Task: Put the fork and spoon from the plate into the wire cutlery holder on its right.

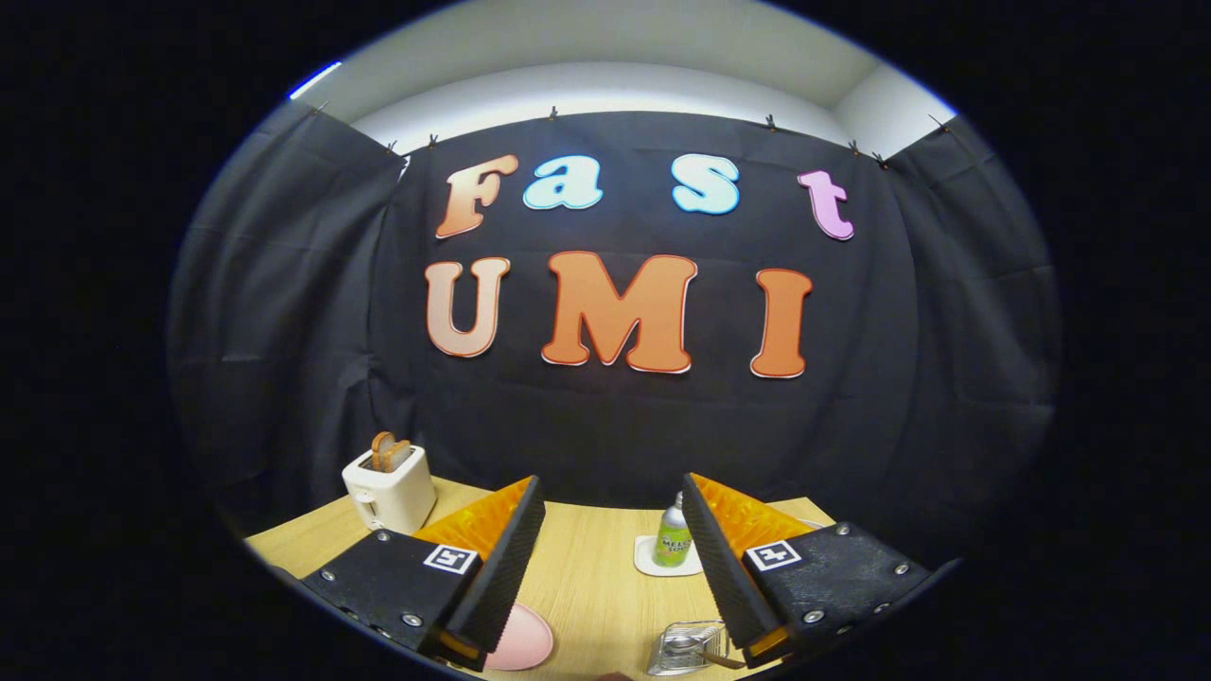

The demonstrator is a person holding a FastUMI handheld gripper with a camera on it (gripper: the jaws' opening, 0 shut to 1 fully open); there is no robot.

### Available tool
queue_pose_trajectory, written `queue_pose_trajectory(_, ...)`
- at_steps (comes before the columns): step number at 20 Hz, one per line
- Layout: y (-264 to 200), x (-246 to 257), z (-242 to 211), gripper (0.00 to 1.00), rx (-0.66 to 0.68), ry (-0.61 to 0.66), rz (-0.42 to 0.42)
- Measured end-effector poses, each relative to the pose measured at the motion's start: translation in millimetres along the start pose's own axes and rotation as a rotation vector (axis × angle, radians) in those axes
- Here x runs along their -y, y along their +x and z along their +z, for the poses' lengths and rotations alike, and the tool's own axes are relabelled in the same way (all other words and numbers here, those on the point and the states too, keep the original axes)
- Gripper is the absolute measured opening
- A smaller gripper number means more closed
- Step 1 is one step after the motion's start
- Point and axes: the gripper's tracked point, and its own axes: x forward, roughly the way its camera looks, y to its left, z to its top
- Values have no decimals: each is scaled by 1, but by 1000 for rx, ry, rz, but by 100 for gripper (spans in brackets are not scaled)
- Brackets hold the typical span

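Note:
My gripper (610, 492) is held above the wooden table (596, 577), open, with nothing between its fingers. Below the left finger lies a pink plate (520, 641), mostly hidden by that finger; its visible part is bare. To the plate's right, by the base of the right finger, stands the wire cutlery holder (683, 648). Something shiny lies inside it and a brownish handle (727, 661) sticks out toward the right finger. I cannot tell which utensil it is.
A white toaster (388, 490) with bread slices in it stands at the table's back left. A green bottle (674, 541) on a white coaster (653, 563) stands beyond the holder, next to the right finger. Black cloth closes the booth behind.

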Motion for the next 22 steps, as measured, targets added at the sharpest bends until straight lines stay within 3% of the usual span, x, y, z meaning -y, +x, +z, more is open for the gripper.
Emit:
queue_pose_trajectory(12, 11, -91, -56, 91, -103, -28, 151)
queue_pose_trajectory(22, -8, -142, -201, 91, -491, -53, 293)
